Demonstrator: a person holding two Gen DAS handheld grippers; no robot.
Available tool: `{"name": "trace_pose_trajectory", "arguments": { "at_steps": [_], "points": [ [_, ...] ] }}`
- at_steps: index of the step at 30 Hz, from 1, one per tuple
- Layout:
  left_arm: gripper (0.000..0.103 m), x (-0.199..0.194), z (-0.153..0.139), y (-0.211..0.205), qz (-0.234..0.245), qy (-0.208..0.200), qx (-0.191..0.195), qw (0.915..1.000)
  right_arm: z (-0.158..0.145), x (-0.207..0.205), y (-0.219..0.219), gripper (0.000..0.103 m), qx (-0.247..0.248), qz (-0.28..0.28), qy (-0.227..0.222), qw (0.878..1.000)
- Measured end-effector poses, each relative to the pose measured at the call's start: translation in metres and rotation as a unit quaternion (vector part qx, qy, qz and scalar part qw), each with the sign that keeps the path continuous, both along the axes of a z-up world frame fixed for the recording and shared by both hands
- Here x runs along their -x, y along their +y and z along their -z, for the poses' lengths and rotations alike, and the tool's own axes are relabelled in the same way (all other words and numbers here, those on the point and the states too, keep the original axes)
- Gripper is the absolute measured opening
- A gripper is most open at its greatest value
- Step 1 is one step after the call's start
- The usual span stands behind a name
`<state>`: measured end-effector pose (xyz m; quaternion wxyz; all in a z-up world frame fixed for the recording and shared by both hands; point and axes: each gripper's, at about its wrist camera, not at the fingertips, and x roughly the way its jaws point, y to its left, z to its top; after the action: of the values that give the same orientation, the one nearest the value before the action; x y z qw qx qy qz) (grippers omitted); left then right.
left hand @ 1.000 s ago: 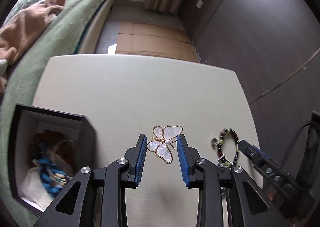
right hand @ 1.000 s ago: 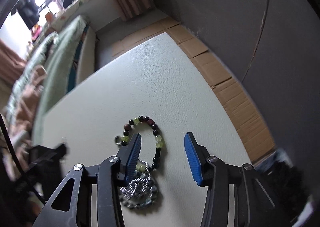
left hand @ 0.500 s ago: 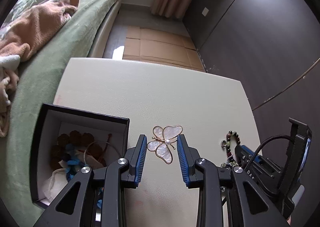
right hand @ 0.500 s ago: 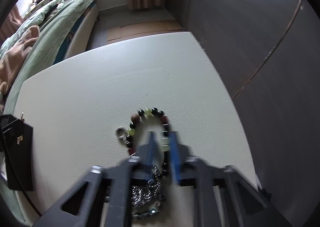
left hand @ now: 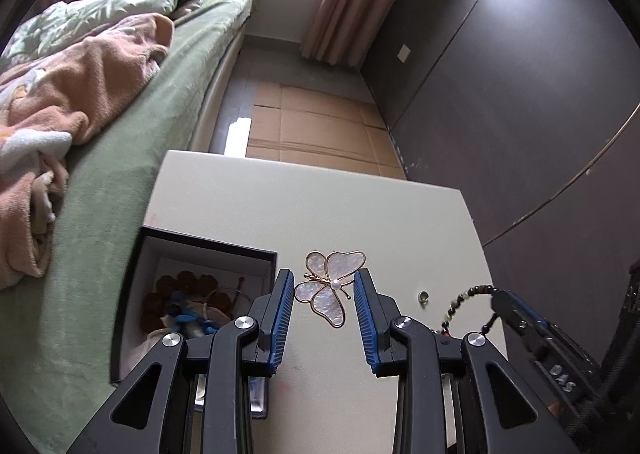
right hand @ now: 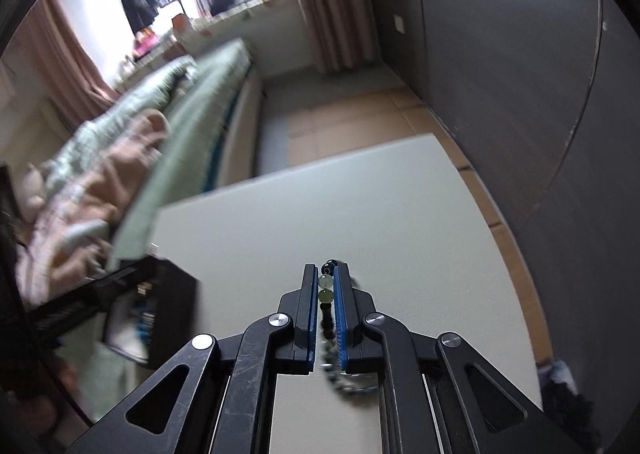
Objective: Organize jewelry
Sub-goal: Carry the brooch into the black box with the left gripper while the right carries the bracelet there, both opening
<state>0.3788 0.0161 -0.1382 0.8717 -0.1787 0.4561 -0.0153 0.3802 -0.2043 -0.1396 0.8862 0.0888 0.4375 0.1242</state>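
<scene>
cream desk (left hand: 360, 206) beside green bed (left hand: 132, 182). black box (left hand: 208, 250) at desk's left edge, holding beads and blue cord. left gripper (left hand: 323, 296) wide open, jaws either side of butterfly brooch (left hand: 330, 286), not touching. right gripper (right hand: 328, 294) clamped on bead bracelet (right hand: 325, 290), lifted off desk.

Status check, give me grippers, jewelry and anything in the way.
Right gripper shut on beaded bracelet, lifted. Left gripper open around butterfly brooch. Jewelry box open at left. Nothing blocking.
</scene>
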Motion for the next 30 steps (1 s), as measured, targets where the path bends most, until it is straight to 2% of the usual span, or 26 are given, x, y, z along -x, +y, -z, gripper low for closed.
{"name": "trace_pose_trajectory", "arguments": {
  "at_steps": [11,13,17,19,21,22,26,30],
  "points": [
    [0.032,0.011,-0.008,0.038,-0.047,-0.003,0.004,0.9989,-0.020,0.005,0.010,0.009,-0.125,-0.046,-0.029,0.991],
    [0.032,0.012,-0.007,0.048,-0.058,-0.001,0.014,0.9982,-0.020,0.005,0.013,0.009,-0.149,-0.057,-0.032,0.987],
    [0.034,0.011,-0.002,0.067,-0.073,0.007,0.045,0.9963,-0.023,0.007,0.027,0.009,-0.157,-0.069,-0.044,0.984],
    [0.044,0.009,0.003,0.072,-0.075,0.016,0.049,0.9958,-0.024,0.008,0.035,0.009,-0.159,-0.076,-0.047,0.983],
    [0.082,0.007,0.006,0.076,-0.067,0.015,0.068,0.9953,-0.024,0.008,0.043,0.009,-0.163,-0.084,-0.050,0.982],
    [0.089,0.008,0.005,0.078,-0.066,0.008,0.075,0.9950,-0.024,0.008,0.048,0.009,-0.163,-0.088,-0.050,0.981],
    [0.091,0.016,-0.004,0.088,-0.084,-0.014,0.058,0.9947,-0.020,0.005,0.067,0.009,-0.169,-0.100,-0.041,0.980],
    [0.091,0.022,-0.002,0.105,-0.108,-0.014,0.068,0.9918,-0.017,0.001,0.081,0.009,-0.184,-0.116,-0.035,0.975]
  ]
}}
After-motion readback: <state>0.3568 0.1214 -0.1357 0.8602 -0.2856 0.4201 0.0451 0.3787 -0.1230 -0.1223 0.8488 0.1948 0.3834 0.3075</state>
